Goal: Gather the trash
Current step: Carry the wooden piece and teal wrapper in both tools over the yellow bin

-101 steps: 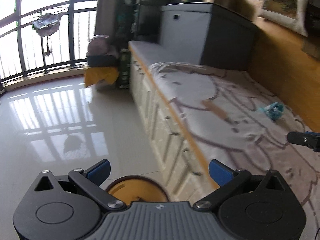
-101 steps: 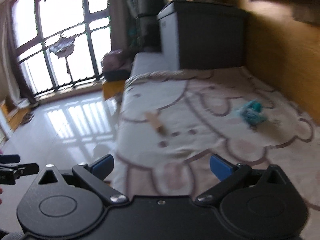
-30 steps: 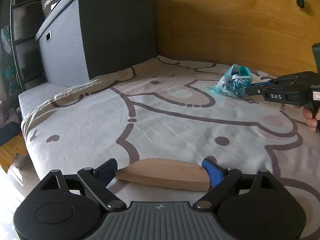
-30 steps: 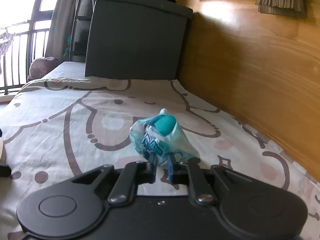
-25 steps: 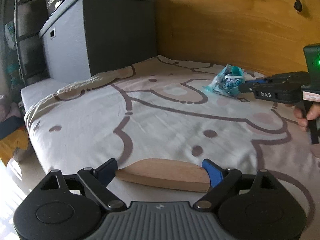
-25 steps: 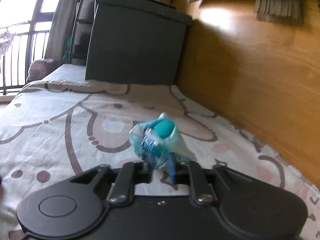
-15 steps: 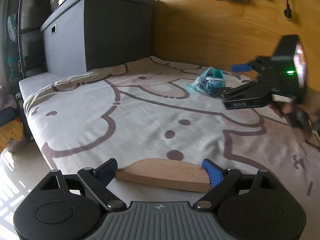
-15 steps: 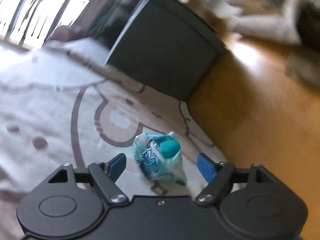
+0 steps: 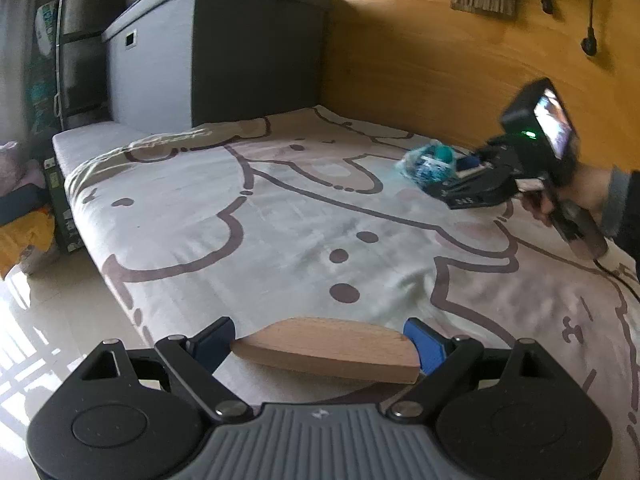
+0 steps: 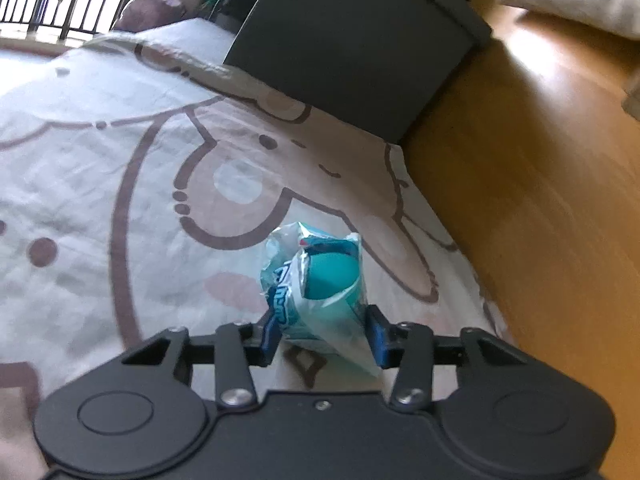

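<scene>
Left gripper [image 9: 326,342] clamped wide across flat tan wooden piece [image 9: 326,346]; right gripper [image 10: 324,330], at two o'clock, just closing around crumpled teal plastic wrapper [image 10: 316,280].

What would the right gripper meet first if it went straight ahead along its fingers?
The teal wrapper, already between the right gripper fingers, whose jaws have just been closing. Beyond it probably lies only the bedsheet.

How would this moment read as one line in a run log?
left tool: shut on flat wooden piece | right tool: jaws just closing around crumpled teal plastic wrapper | on printed bedsheet
</scene>
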The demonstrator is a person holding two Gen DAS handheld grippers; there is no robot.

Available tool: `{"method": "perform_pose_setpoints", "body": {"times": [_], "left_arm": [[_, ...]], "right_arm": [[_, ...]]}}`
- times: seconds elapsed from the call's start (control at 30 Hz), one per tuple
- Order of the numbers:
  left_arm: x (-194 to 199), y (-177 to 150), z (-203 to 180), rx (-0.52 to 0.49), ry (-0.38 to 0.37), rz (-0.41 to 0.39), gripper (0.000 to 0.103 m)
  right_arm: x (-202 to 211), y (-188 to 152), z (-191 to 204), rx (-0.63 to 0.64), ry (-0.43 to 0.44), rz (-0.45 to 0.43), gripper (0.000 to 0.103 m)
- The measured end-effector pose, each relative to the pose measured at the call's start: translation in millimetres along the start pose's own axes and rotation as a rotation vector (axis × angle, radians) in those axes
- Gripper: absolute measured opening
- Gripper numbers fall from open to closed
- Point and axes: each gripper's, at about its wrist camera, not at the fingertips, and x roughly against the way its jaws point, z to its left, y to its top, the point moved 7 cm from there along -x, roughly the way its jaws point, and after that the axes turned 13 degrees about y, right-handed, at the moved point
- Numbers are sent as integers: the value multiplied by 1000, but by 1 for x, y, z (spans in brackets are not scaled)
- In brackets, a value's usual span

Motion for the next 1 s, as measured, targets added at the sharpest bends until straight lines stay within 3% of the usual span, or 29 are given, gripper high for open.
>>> {"method": "perform_pose_setpoints", "body": {"times": [0.33,0.67,1.0], "left_arm": [[36,12,6,47,51,-8,91],[80,20,-5,97,68,-53,91],[124,13,-11,135,80,-79,91]], "right_arm": [[74,-9,17,-187,75,-56,40],[157,-18,41,-246,81,-85,40],[210,-26,71,-300,94,-123,40]]}}
